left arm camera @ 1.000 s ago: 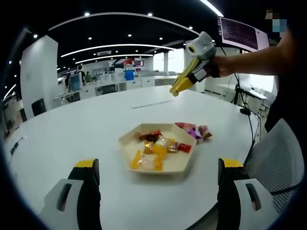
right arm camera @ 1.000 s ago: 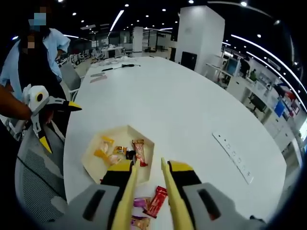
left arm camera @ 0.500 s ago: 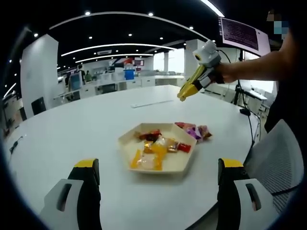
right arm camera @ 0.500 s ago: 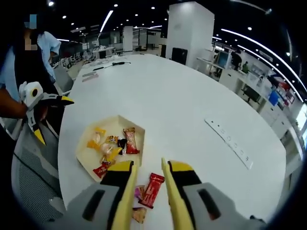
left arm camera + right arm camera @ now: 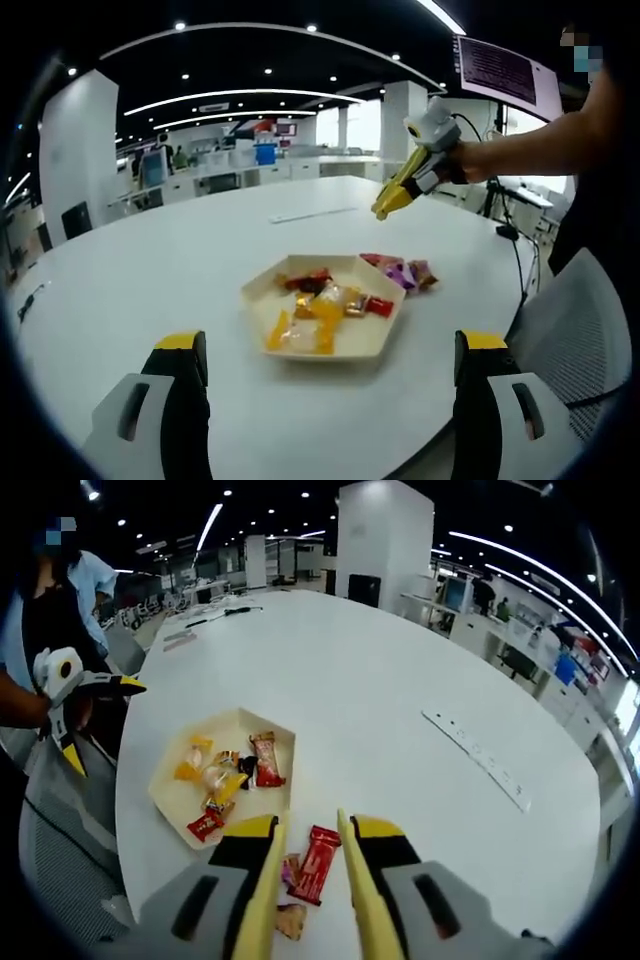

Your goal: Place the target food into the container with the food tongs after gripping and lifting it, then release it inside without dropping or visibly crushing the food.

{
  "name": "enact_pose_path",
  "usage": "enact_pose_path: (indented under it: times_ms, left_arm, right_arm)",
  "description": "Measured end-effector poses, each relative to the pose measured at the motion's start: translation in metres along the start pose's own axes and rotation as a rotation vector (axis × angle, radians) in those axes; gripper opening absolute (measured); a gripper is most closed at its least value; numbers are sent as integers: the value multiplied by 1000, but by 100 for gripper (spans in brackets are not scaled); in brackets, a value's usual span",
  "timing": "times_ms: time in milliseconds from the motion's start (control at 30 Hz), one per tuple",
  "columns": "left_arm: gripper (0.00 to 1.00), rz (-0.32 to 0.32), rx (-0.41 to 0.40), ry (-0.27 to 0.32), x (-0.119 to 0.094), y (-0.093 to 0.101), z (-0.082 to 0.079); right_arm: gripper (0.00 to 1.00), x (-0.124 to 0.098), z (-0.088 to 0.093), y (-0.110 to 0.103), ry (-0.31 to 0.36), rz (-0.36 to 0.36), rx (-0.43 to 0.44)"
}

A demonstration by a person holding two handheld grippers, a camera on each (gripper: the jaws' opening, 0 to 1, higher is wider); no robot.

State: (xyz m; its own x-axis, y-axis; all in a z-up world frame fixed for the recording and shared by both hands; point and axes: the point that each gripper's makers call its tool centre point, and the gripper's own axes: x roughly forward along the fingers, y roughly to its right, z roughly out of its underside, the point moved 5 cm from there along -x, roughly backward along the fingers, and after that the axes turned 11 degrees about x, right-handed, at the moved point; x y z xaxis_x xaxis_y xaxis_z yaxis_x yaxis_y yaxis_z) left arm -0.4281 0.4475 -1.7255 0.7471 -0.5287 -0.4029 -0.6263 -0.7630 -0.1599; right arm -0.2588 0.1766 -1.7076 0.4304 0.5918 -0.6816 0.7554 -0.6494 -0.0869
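A cream hexagonal tray point(image 5: 375, 335) holding several wrapped sweets sits on the white round table. Loose wrapped snacks point(image 5: 400, 272) lie just beyond its right rim. My left gripper point(image 5: 330, 342) is wide open near the table's edge, short of the tray, with nothing between its jaws. A hand holds my right gripper point(image 5: 388, 207) high above the table, beyond the loose snacks. In the right gripper view, its yellow tong jaws point(image 5: 310, 825) stand slightly apart and hold nothing. They hover over a red wrapped bar point(image 5: 315, 862), with the tray point(image 5: 235, 725) to the left. The left gripper point(image 5: 100, 725) gapes at far left.
A white power strip point(image 5: 475, 760) lies across the table, well past the snacks. A grey mesh chair point(image 5: 580, 330) stands at the table's edge beside the person. Smaller wrappers point(image 5: 290, 915) lie beside the red bar. Desks and pillars fill the background.
The right gripper has drifted away from the tray, to a spot over the loose snacks: the red bar now lies between its jaws in its view. The left gripper has stayed open and still.
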Motion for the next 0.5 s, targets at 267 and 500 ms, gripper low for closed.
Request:
enact_pose_path:
  times_ms: [267,500]
  left_arm:
    - [100,3,0,-4,0,1,1]
    - [100,5,0,-8,0,1,1]
  right_arm:
    - [28,9,12,3,-14,8,11]
    - [28,17,23,5,-25,14,21]
